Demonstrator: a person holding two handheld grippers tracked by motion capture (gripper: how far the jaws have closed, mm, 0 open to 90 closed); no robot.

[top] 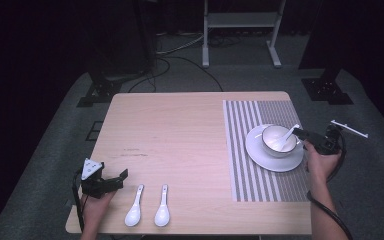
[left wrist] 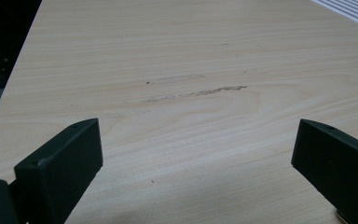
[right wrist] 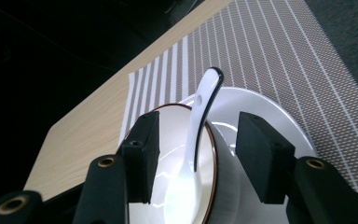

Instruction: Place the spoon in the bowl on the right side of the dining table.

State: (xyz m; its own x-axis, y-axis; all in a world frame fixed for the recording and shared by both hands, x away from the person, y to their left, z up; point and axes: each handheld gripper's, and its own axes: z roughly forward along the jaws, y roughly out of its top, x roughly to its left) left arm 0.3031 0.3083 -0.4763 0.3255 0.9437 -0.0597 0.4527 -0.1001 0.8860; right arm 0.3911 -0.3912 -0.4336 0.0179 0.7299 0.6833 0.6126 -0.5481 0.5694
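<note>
The wooden table (top: 180, 130) has a wide bare stretch across its middle and far left, with nothing standing between the two hands. A striped placemat (top: 245, 150) covers the right part, running from near the far edge almost to the near edge, its right side close to the table's right edge. On the mat sits a white plate (top: 260, 152), and on the plate a white bowl (top: 278, 142) with a dark rim; the plate's right rim lies close to the mat's right border, so room there is tight. A white spoon (right wrist: 200, 116) rests in the bowl, its scoop down inside and its handle leaning over the rim toward the right. The right gripper (top: 305, 136) is at the bowl's right side; in the right gripper view its jaws stand released, one on either side of the spoon's handle with a gap to each, pads not pressing on it. Near the near edge, left of centre, two more white spoons (top: 150, 206) lie side by side, handles pointing away. Just left of them the left gripper (top: 117, 180) rests low at the near left corner, its jaws spread wide over bare wood, holding nothing.
</note>
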